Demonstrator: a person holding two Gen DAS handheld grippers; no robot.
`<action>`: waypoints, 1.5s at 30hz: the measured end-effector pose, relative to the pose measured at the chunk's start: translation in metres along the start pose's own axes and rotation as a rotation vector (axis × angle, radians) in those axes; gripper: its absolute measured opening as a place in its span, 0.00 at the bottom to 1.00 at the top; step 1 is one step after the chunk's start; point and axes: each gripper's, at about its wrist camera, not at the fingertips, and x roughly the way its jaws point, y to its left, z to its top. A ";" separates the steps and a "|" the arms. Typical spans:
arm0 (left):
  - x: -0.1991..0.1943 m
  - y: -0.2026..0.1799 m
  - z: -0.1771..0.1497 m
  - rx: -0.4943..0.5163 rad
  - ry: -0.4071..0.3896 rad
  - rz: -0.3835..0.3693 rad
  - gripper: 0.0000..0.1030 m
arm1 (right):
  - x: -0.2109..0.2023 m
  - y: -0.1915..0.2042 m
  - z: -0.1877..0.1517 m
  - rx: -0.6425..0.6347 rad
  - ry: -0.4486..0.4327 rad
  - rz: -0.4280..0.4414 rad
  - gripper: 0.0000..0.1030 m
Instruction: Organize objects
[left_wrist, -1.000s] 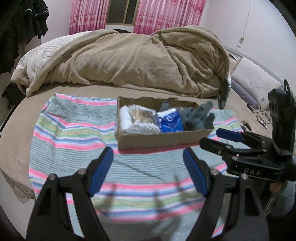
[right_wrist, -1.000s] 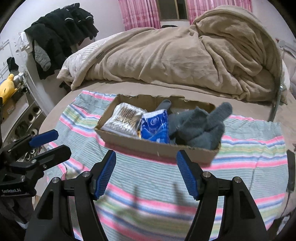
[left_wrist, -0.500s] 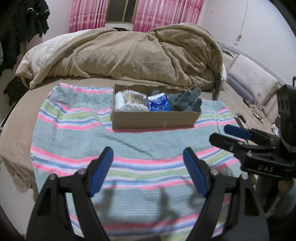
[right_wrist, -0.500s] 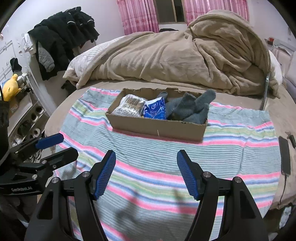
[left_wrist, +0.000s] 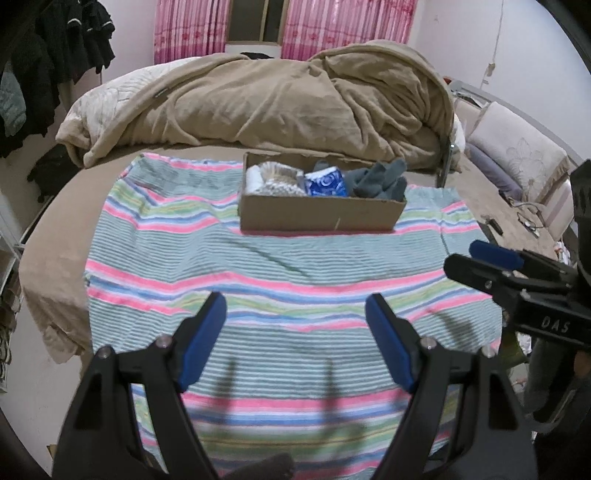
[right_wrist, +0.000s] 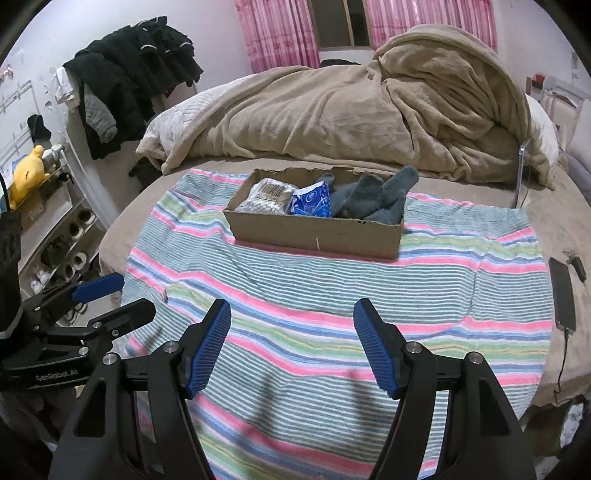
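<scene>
Two black grippers with blue pads are held wide apart and empty above a striped pastel towel (left_wrist: 295, 258): the left gripper (left_wrist: 295, 347) and the right gripper (right_wrist: 291, 350). Farther back on the towel, a shallow brown cardboard box (right_wrist: 314, 236) is seen, filled with a clear cotton-swab packet (right_wrist: 267, 195), a blue tissue pack (right_wrist: 312, 201) and grey fuzzy socks (right_wrist: 376, 199).

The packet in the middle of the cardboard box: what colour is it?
Blue with white markings, clearest in the right wrist view: the packet.
</scene>
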 end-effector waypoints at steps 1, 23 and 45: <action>-0.001 -0.002 0.000 0.000 -0.001 0.003 0.86 | 0.000 -0.001 0.000 0.002 0.000 0.003 0.70; -0.001 -0.005 0.014 -0.002 -0.034 0.044 0.97 | -0.002 -0.016 0.001 0.014 -0.003 0.004 0.74; 0.007 0.007 0.020 -0.014 -0.027 0.026 0.97 | 0.009 -0.009 0.009 0.004 0.027 -0.008 0.74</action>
